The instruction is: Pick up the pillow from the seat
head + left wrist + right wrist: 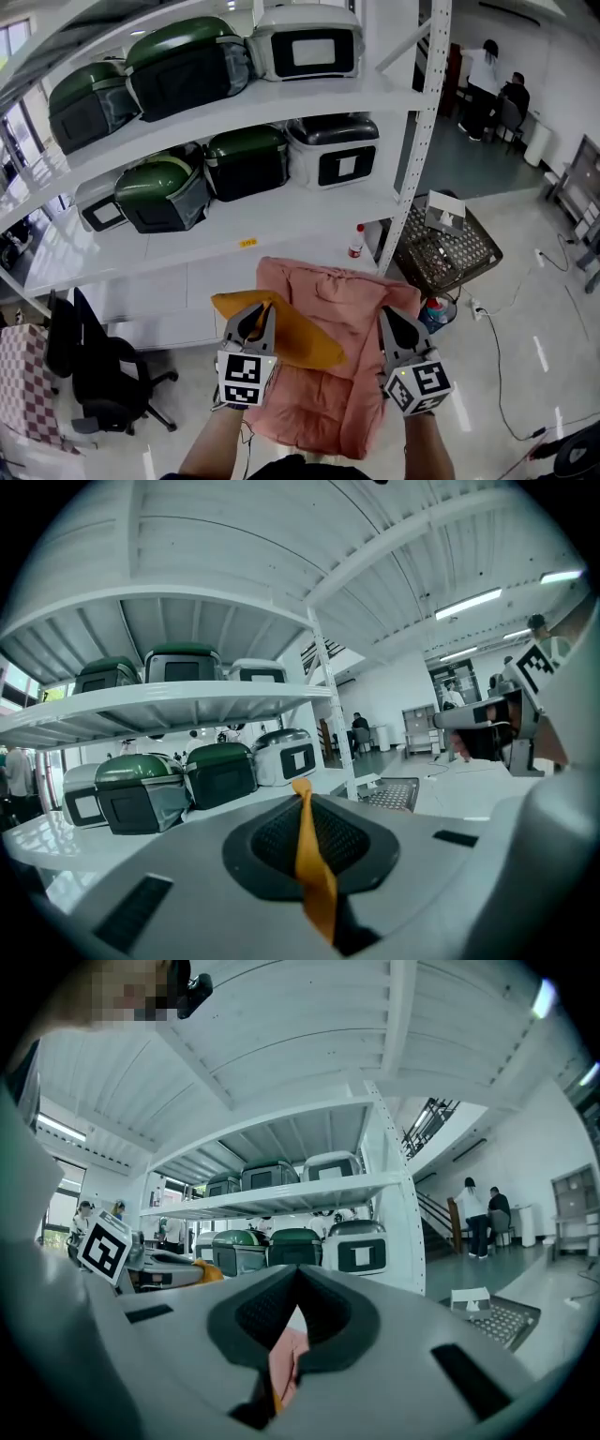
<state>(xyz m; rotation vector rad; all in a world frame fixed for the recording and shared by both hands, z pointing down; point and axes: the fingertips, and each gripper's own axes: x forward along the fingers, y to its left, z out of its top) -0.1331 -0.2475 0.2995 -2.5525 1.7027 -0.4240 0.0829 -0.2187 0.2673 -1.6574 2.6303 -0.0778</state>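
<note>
The pillow (328, 352) is a flat pink cushion with an orange-yellow side, and it hangs in the air in front of me, clear of any seat. In the head view my left gripper (254, 322) is shut on its upper left corner, where the orange face (291, 337) folds over. My right gripper (395, 325) is shut on the upper right edge of the pink fabric. A thin orange strip of the pillow (312, 864) runs between the closed jaws in the left gripper view. Pink fabric of the pillow (286, 1358) is pinched between the jaws in the right gripper view.
White shelving (281, 98) behind the pillow carries several green and white cases (183, 66). A black office chair (103, 370) stands at lower left. A wire basket (448, 251) sits to the right of the shelf post, a red-capped bottle (356, 241) on the low shelf. Two people (495, 89) are far back right.
</note>
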